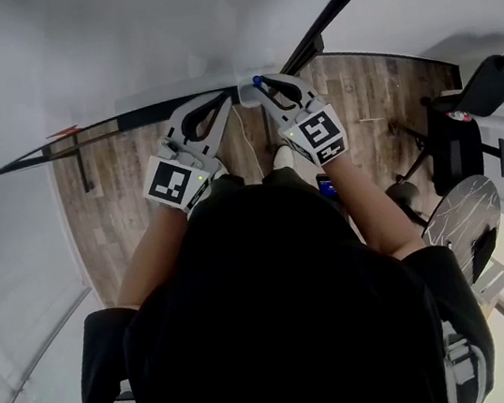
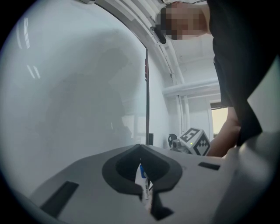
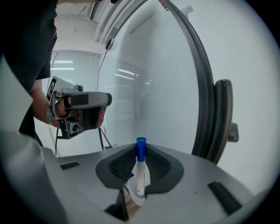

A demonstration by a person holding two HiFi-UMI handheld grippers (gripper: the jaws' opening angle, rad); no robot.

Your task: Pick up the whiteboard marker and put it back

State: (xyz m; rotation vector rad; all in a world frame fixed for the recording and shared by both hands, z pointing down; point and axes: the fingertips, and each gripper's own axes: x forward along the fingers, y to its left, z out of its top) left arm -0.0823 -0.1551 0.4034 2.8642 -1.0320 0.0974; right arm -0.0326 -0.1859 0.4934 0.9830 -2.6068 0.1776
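Whiteboard marker [image 3: 139,175] is on the right side. Left gripper [image 2: 140,148]: jaw tips closed together, facing the whiteboard [image 2: 78,96]; white-and-blue object [image 2: 143,183] shows in the gap, unclear. Right gripper [image 1: 261,84]: clamped on the marker, upright, blue cap up, beside the dark frame [image 3: 205,96].

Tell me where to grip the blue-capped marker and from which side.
Take the marker by its white barrel, below the blue cap, with the jaws closing across it from both sides. It stands upright, thin and round, as the right gripper holds it now; the cap alone might pull off.
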